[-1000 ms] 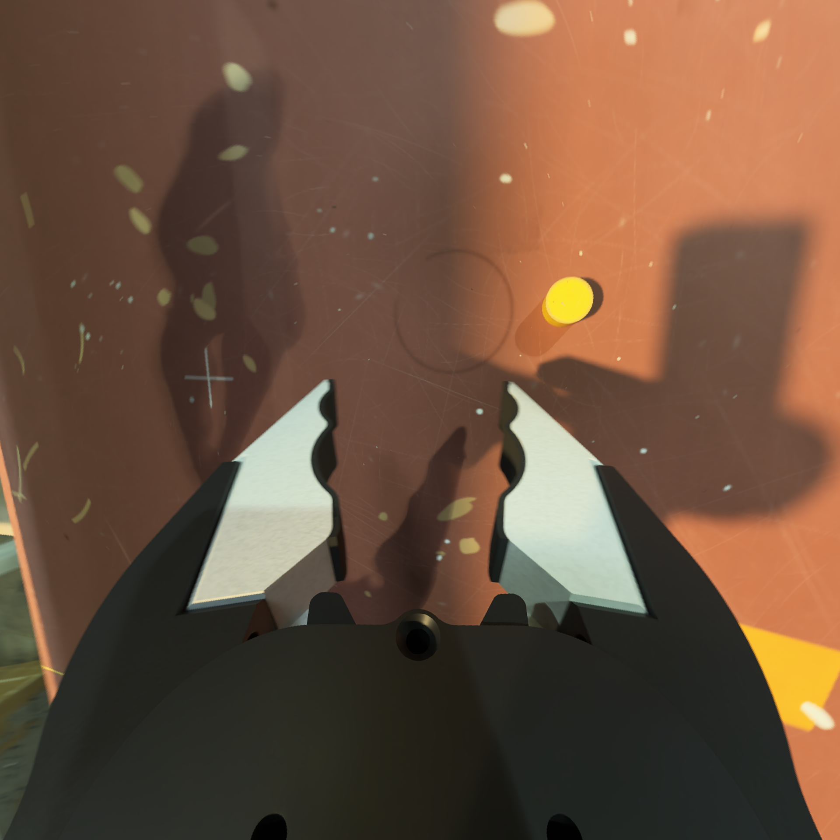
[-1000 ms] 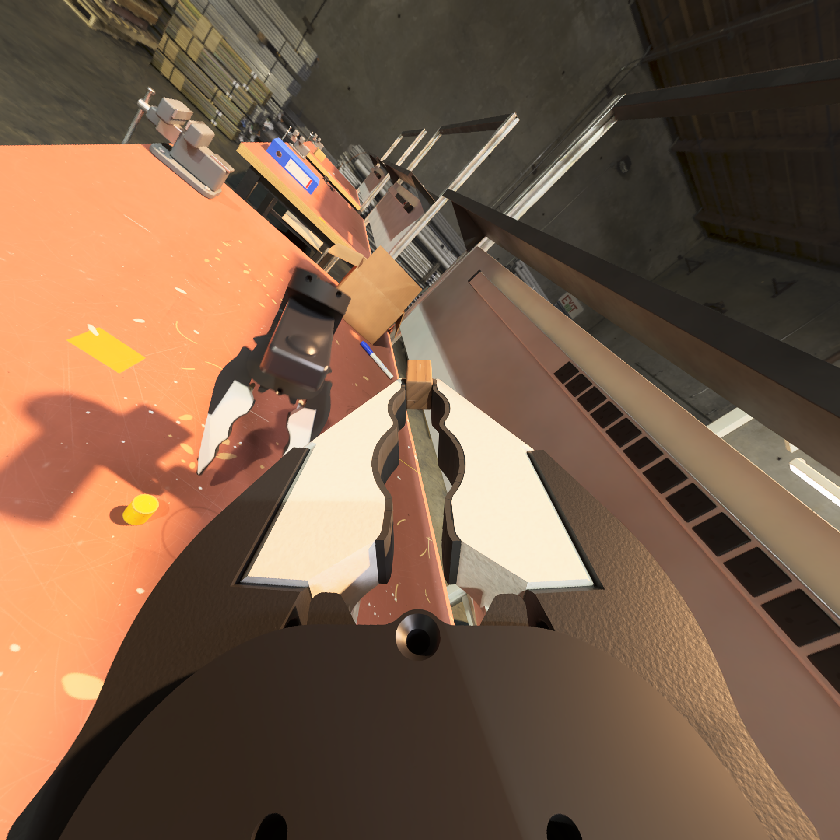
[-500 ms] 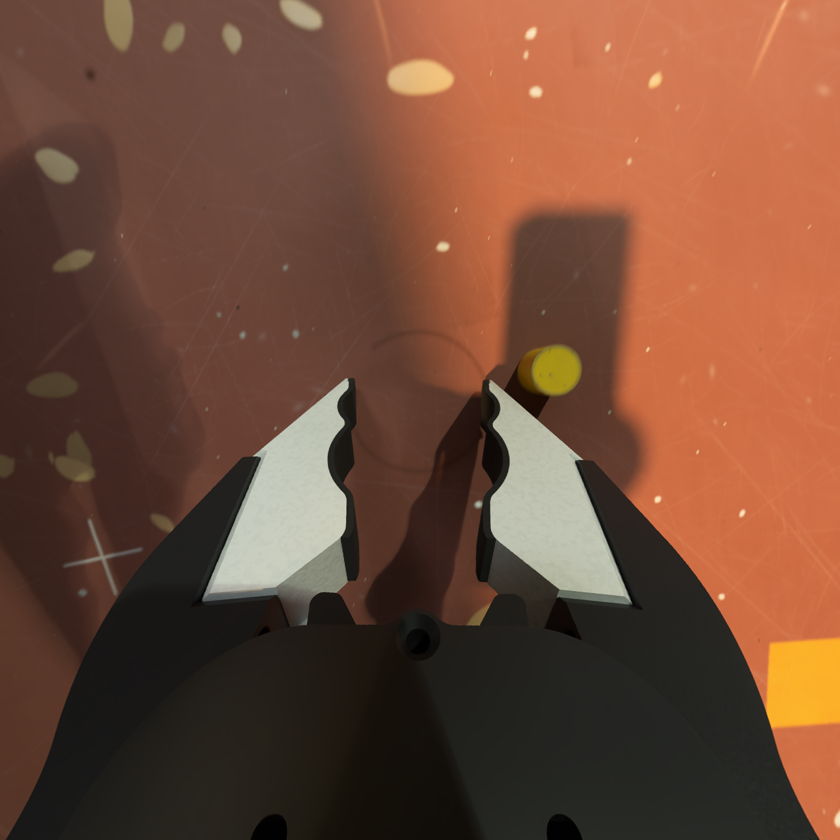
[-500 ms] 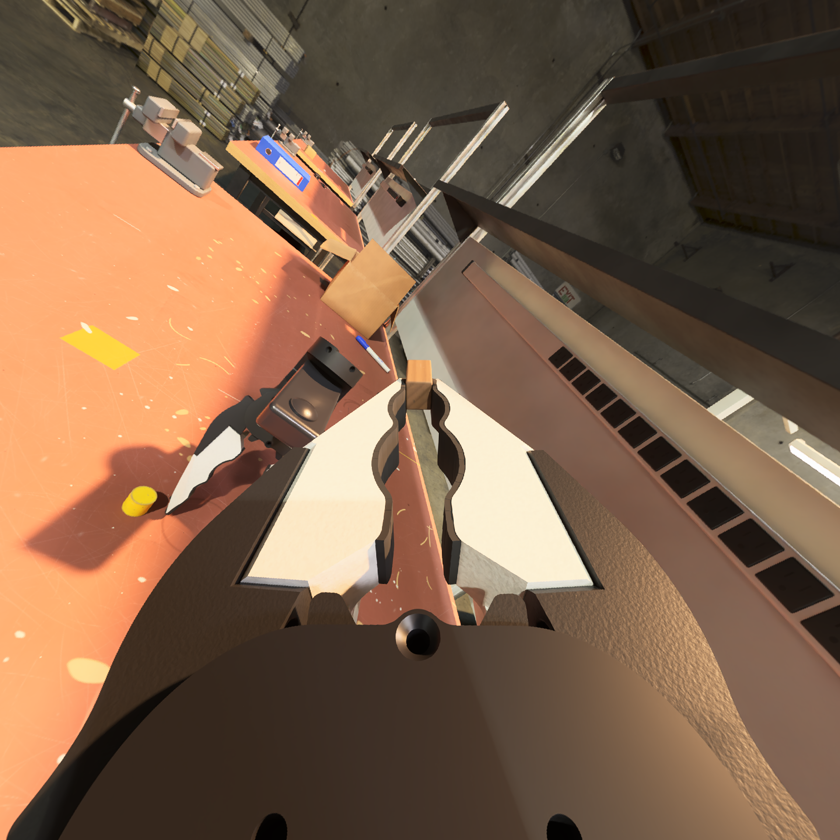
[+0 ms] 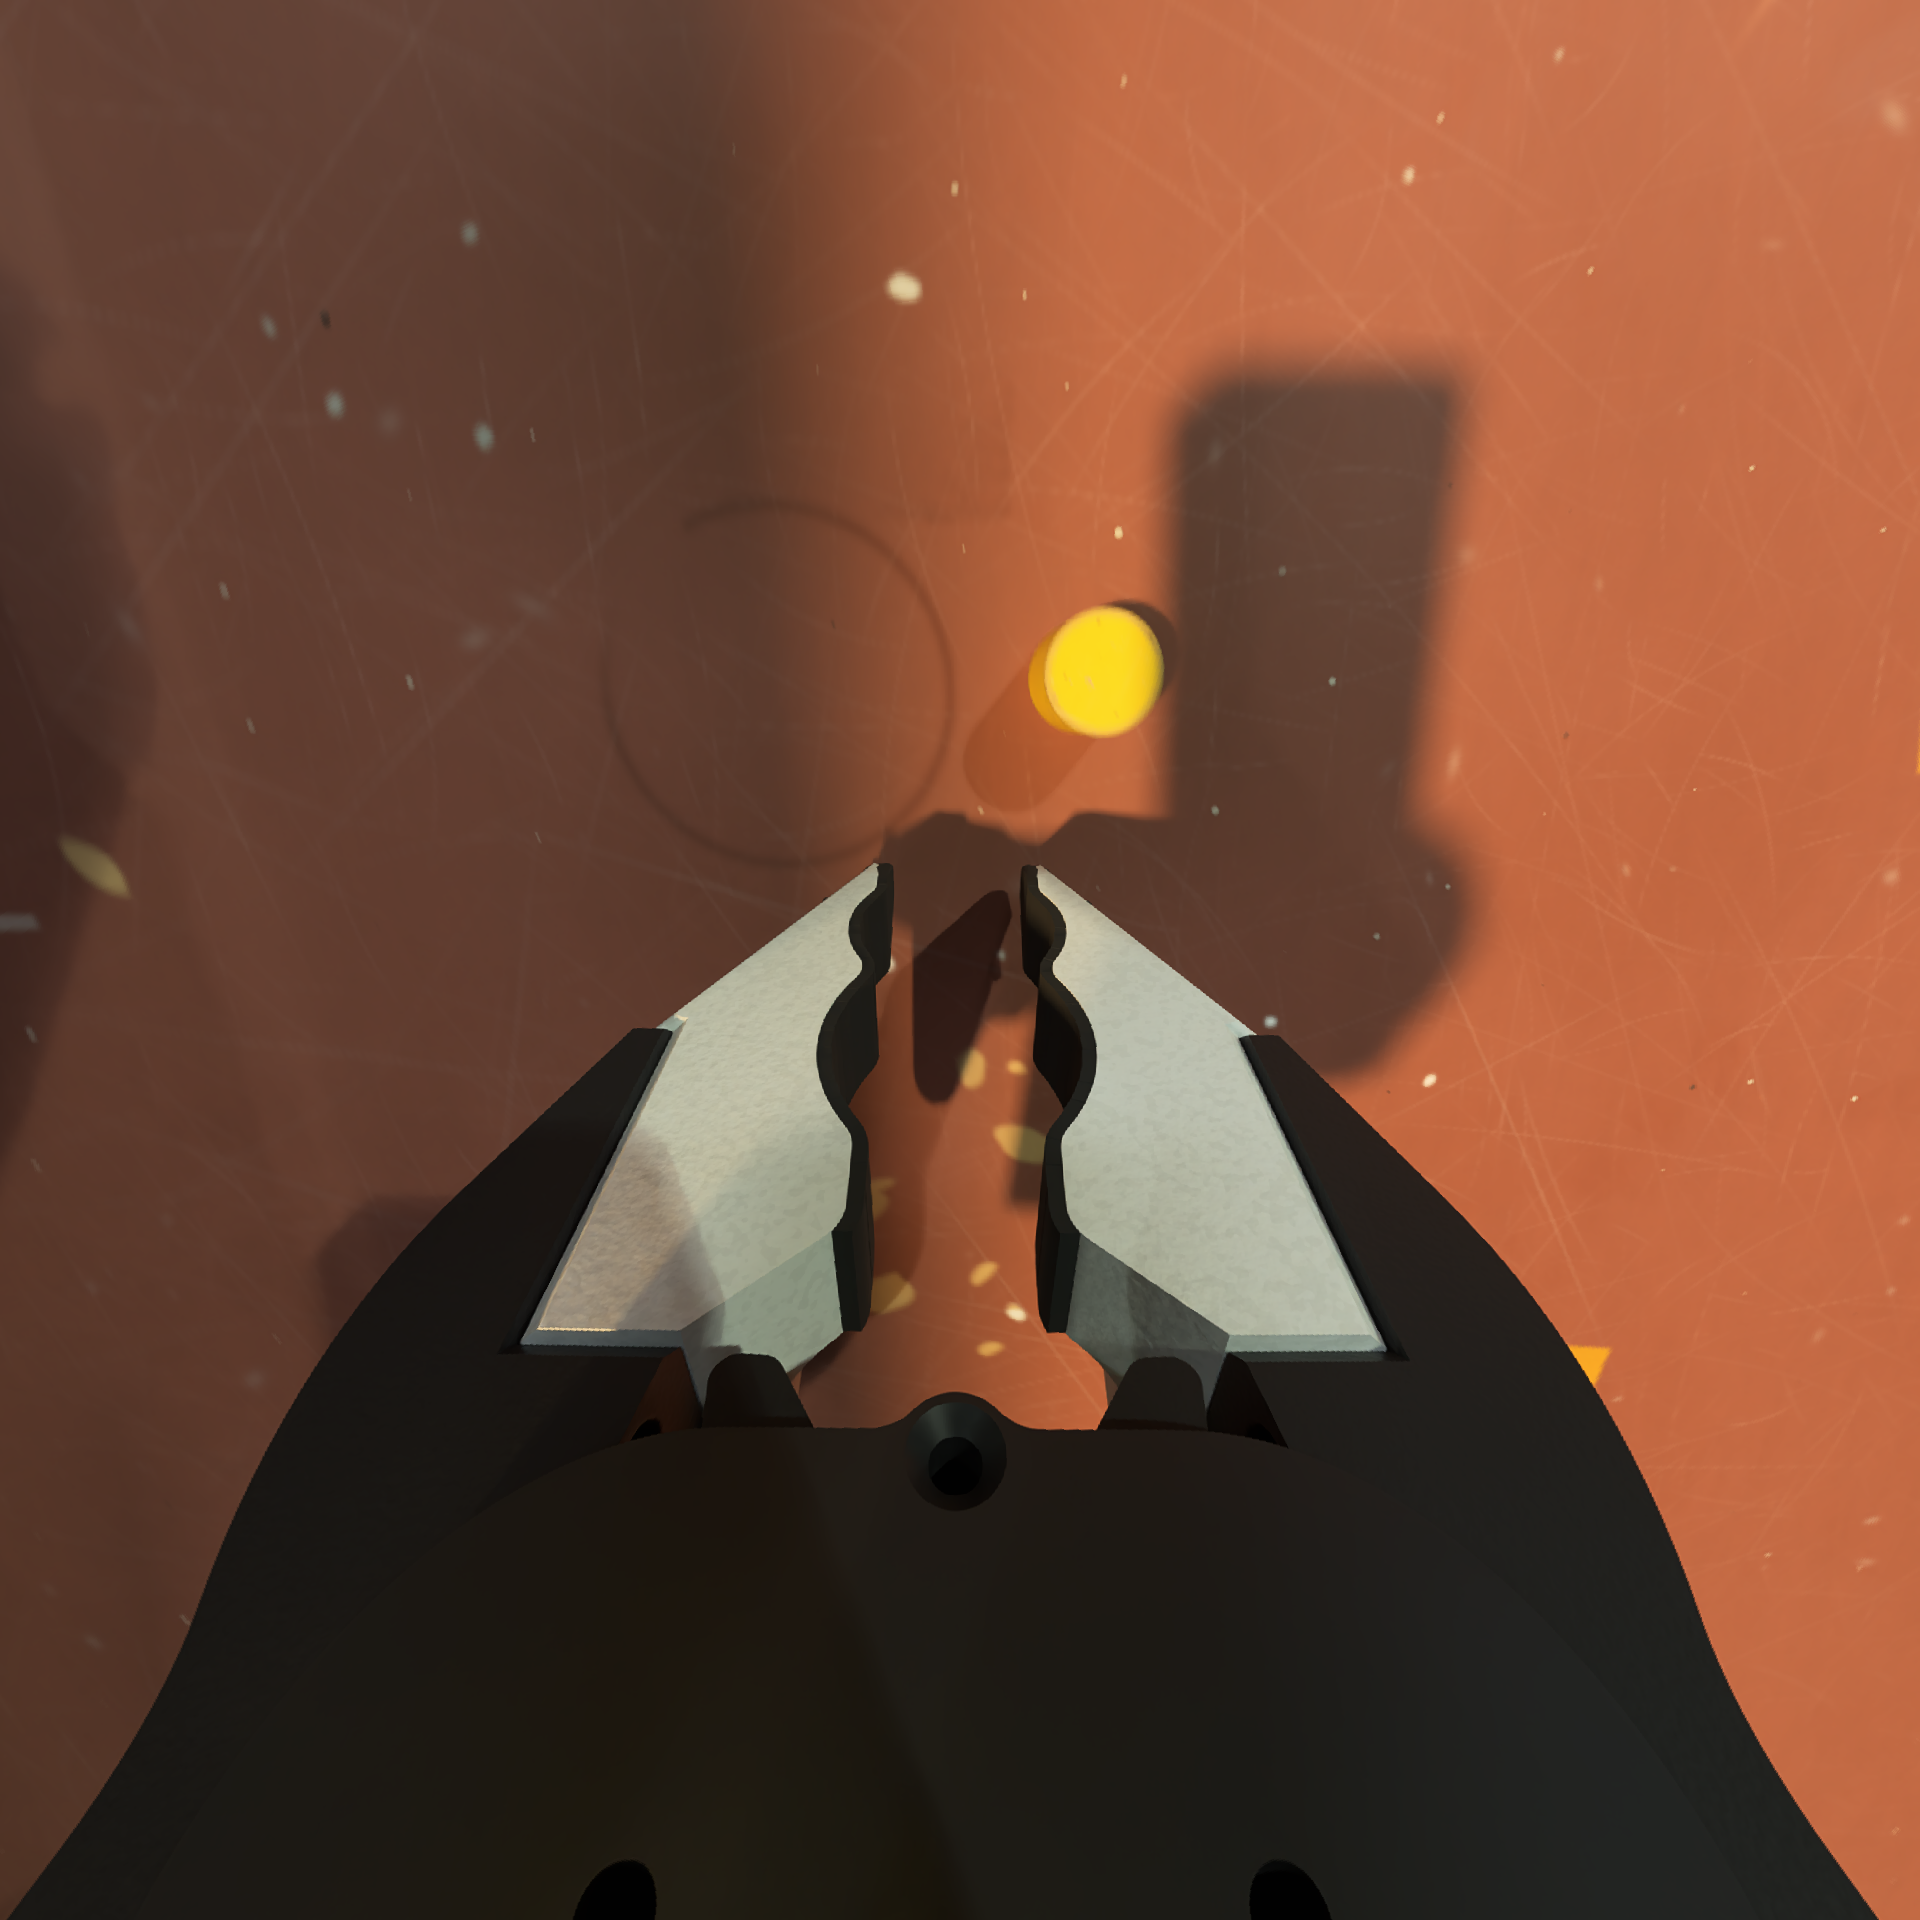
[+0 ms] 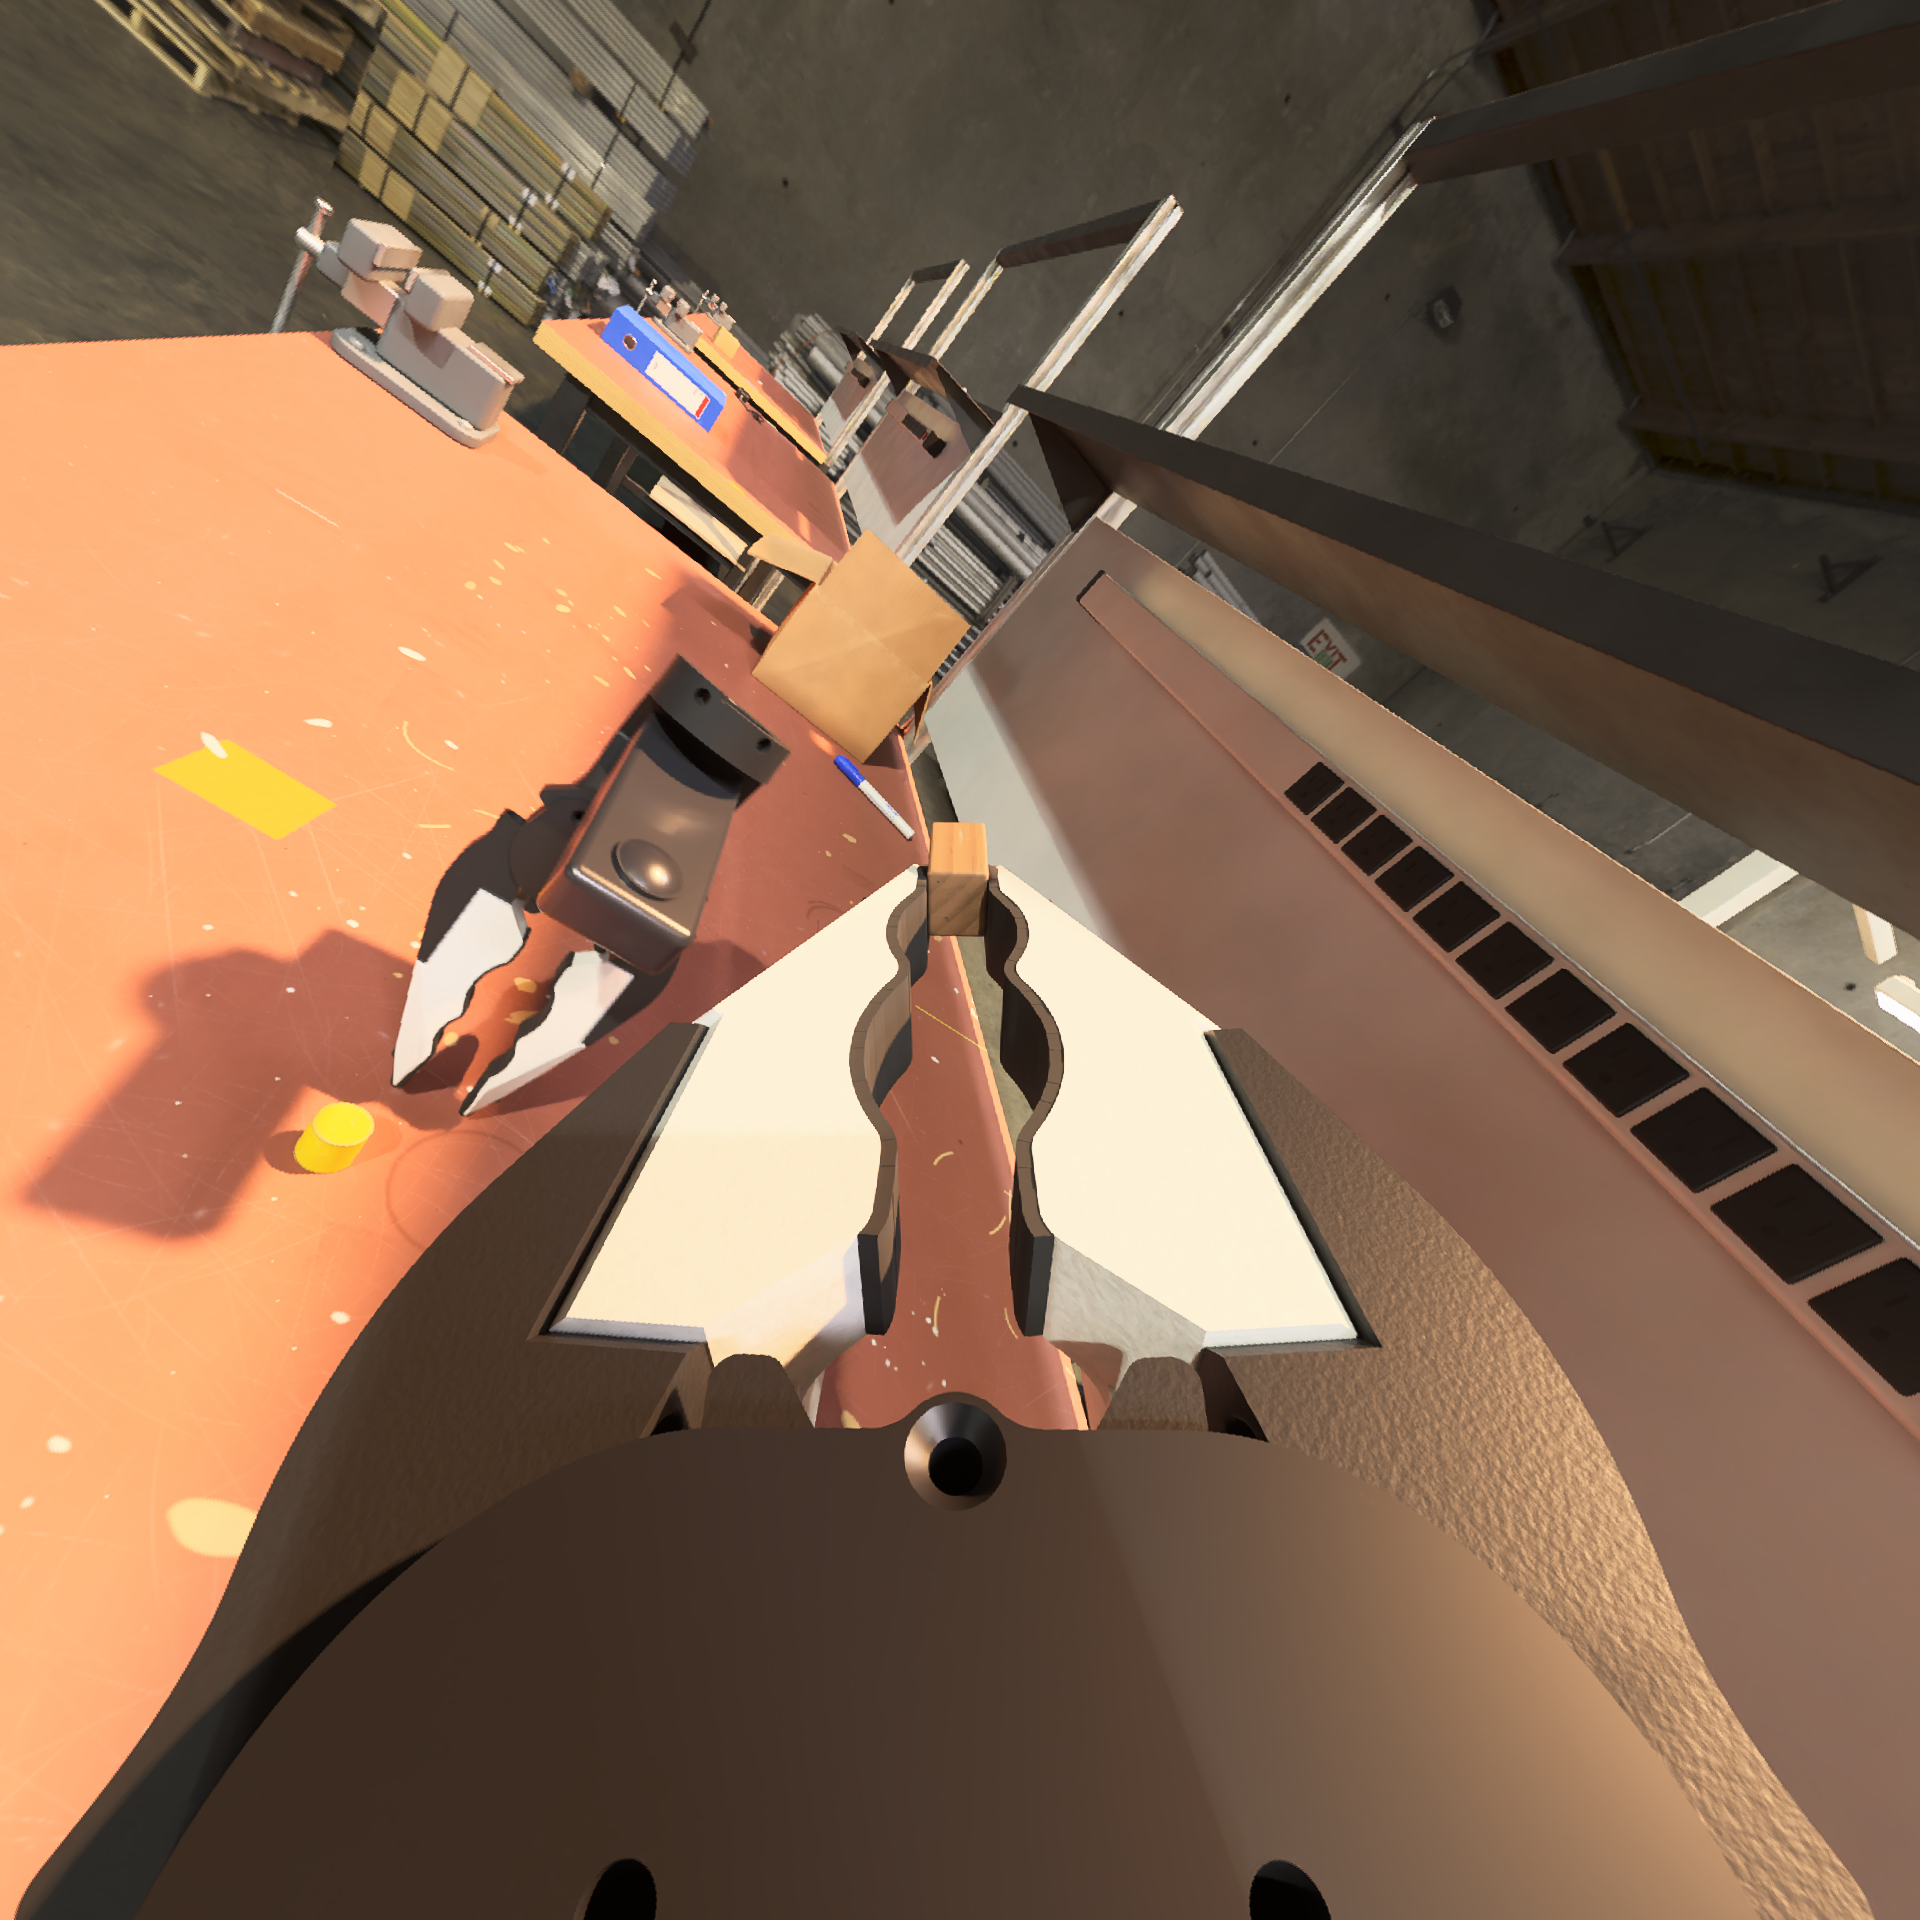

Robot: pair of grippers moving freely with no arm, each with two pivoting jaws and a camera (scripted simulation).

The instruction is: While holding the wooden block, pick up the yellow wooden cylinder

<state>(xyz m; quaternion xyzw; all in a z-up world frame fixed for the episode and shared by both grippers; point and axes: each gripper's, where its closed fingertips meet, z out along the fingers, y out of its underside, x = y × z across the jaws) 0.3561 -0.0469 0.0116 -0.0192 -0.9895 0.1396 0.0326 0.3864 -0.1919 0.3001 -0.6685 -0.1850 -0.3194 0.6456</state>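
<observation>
The yellow cylinder stands upright on the bench, ahead and right of the left gripper, whose fingers are narrowly parted and empty. The right gripper, farther off, pinches the wooden block at its fingertips.

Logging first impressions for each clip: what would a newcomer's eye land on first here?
Probably the yellow wooden cylinder, upright on the orange workbench just ahead and right of the open left gripper, which holds nothing. Next, the small wooden block pinched at the right gripper tips, above the bench edge.
</observation>
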